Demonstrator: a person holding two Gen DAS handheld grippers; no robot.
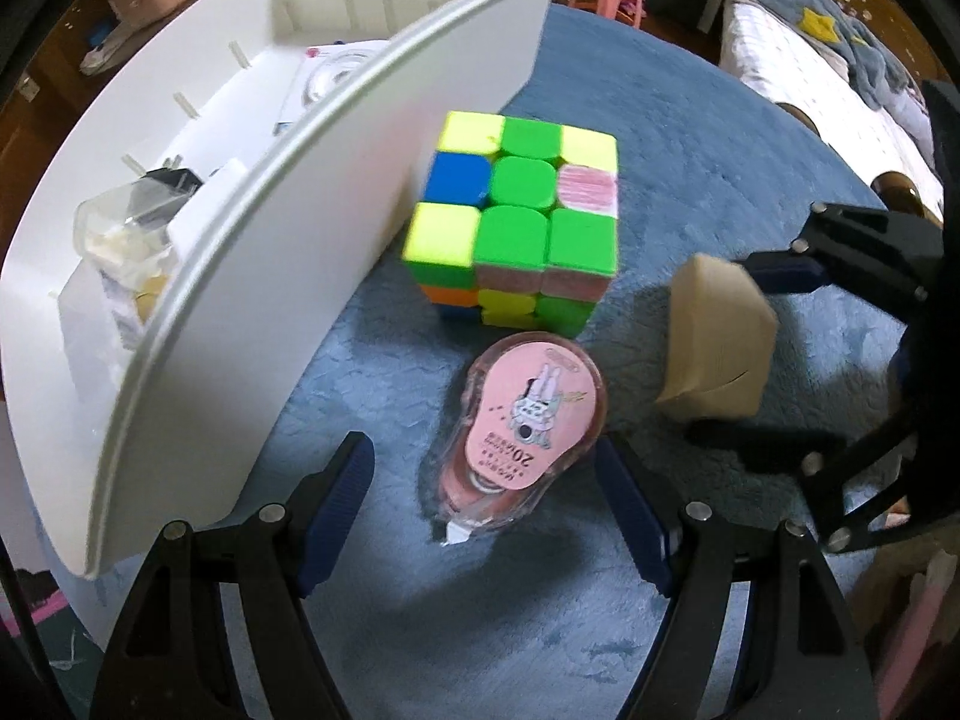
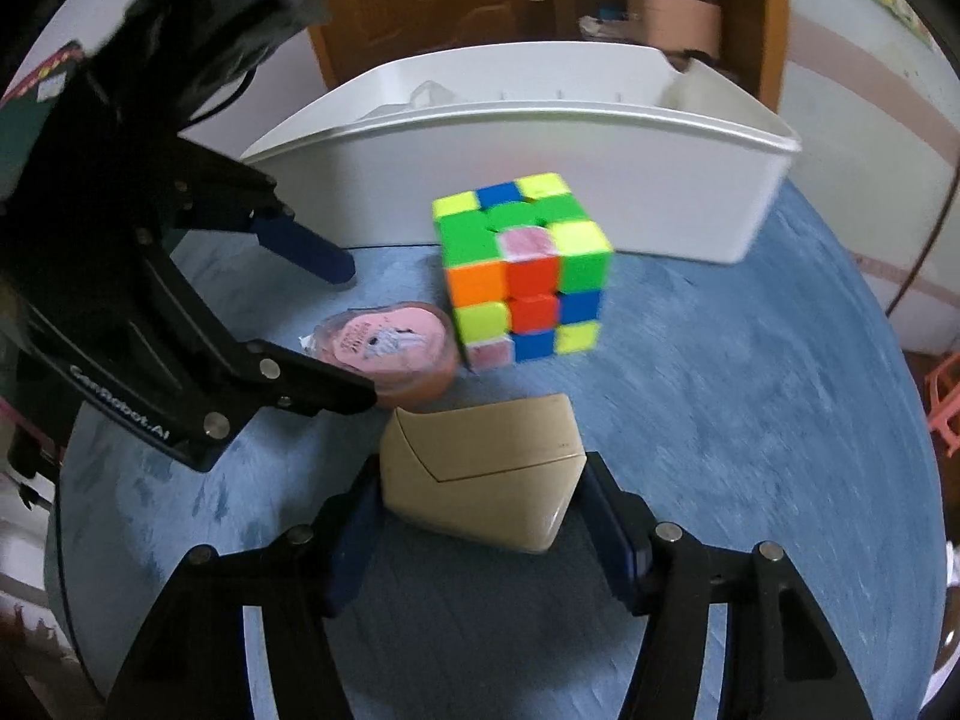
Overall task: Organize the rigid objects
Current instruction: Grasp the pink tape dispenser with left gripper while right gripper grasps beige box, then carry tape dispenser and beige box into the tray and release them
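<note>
Taking the colourful puzzle cube (image 1: 515,222) as the landmark on the blue tabletop (image 1: 690,138), the white storage bin (image 1: 270,276) stands just left of it. Directly in front of the cube lies the pink correction tape (image 1: 528,420), flanked without contact by the wide-spread left gripper (image 1: 487,513). To the cube's right, the right gripper (image 2: 480,525) clasps the beige box (image 2: 486,468) between its pads.
</note>
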